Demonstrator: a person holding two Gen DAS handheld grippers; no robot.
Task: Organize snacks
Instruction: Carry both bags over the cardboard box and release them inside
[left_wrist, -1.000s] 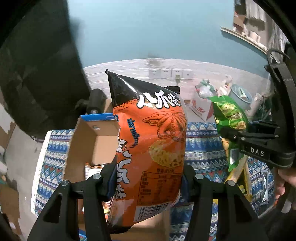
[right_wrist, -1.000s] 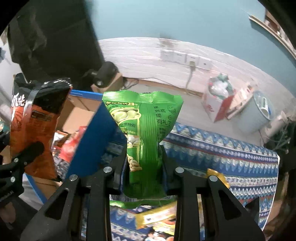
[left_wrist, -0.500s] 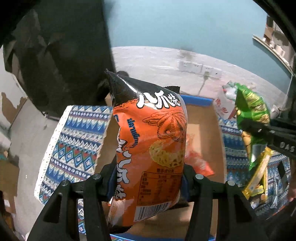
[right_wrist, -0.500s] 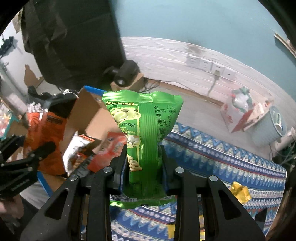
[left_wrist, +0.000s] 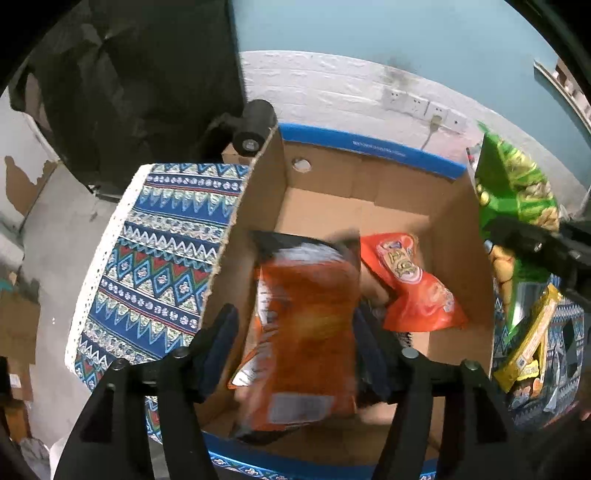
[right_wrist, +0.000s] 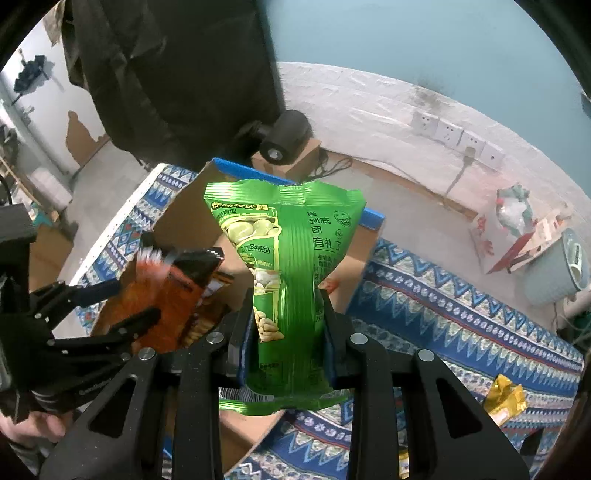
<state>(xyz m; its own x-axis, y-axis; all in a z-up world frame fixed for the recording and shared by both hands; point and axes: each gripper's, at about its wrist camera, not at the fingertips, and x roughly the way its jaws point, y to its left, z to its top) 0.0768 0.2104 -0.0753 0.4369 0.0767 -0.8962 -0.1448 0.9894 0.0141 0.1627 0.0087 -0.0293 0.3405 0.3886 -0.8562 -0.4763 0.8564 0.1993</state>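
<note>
Snacks are showing in several spots, counted as far as the frames allow: one orange bag (left_wrist: 306, 332) is sitting blurred between the fingers of the left gripper (left_wrist: 295, 343) above the open cardboard box (left_wrist: 369, 177); its jaws have just been opening, and the left pad is standing clear of the bag (contact on the other side cannot be told); one red packet (left_wrist: 413, 284) is lying inside the box against its right wall; at least one more packet edge is peeking from under the orange bag, too hidden to count surely. One green bag (right_wrist: 288, 273) is standing upright in the right gripper (right_wrist: 288, 332), whose pads are pinching it at its lower half, just beside the box over the patterned cloth (right_wrist: 461, 325); two yellow wrappers are lying on that cloth, one long yellow bar (left_wrist: 532, 339) right of the box and one crumpled gold wrapper (right_wrist: 504, 402) near the cloth's edge.
</note>
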